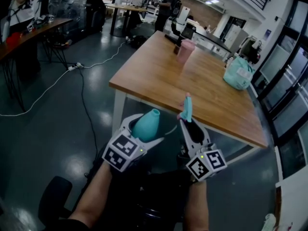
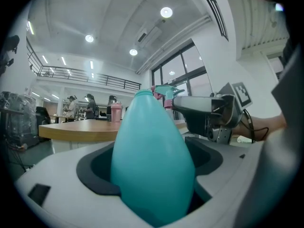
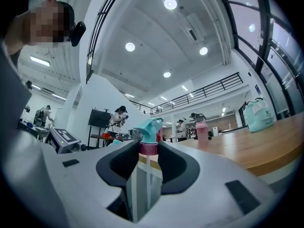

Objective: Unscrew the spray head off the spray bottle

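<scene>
Progress: spray head (image 3: 150,126) looks fully off, with its thin dip tube (image 3: 147,182) hanging free. The job seems done.
Left gripper (image 1: 138,133): clamped on the bottle (image 2: 152,156), a smooth, opaque teal teardrop.
Right gripper (image 1: 188,123): jaws pinch the head's pink collar (image 3: 148,148); the nozzle is teal and angular.
Where: both are held aloft, short of the wooden table's (image 1: 192,81) near edge.

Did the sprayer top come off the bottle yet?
Done: the spray head is off, its tube hanging free of the teal bottle. In hand: the left gripper holds the bottle, the right gripper holds the spray head by its pink collar. Left: probably just setting both down.
</scene>
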The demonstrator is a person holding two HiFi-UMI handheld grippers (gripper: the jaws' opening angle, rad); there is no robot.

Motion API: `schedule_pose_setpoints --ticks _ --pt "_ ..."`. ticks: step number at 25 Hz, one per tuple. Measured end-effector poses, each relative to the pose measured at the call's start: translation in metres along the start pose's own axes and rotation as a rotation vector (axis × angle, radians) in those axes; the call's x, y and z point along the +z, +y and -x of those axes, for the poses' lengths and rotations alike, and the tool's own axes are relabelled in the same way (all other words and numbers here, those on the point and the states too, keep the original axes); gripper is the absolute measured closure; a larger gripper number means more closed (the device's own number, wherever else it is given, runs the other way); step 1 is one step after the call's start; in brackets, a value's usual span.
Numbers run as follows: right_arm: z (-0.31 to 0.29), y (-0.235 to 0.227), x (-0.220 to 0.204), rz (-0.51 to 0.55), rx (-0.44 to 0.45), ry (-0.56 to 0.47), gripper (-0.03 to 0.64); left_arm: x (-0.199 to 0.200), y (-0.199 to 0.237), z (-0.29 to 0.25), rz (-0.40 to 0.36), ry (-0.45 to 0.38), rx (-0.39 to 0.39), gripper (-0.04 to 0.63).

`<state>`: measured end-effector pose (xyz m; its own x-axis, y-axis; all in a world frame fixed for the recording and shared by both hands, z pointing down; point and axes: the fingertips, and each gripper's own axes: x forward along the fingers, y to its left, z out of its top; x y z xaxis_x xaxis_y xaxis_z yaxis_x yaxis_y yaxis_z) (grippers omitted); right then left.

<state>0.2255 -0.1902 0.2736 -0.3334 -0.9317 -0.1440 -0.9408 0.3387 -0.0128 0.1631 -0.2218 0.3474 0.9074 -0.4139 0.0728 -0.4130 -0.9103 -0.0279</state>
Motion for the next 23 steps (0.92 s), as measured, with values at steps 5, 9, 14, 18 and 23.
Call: schedule_pose_setpoints --ticks 5,9,14,18,23 --pt "-0.007 0.010 -0.007 0.000 0.012 0.007 0.482 0.000 0.009 0.007 -0.008 0.003 0.021 0.167" --pt "-0.012 0.016 -0.011 -0.011 0.023 0.003 0.482 -0.002 0.015 0.013 -0.013 0.008 0.038 0.167" --pt "-0.016 0.023 -0.011 -0.013 0.038 -0.007 0.482 -0.004 0.021 0.019 -0.018 0.018 0.058 0.167" --pt "-0.021 0.028 -0.011 -0.010 0.054 -0.011 0.482 -0.006 0.026 0.024 -0.027 0.021 0.071 0.167" --pt "-0.027 0.033 -0.013 -0.013 0.067 -0.011 0.483 -0.007 0.033 0.031 -0.029 0.026 0.086 0.167"
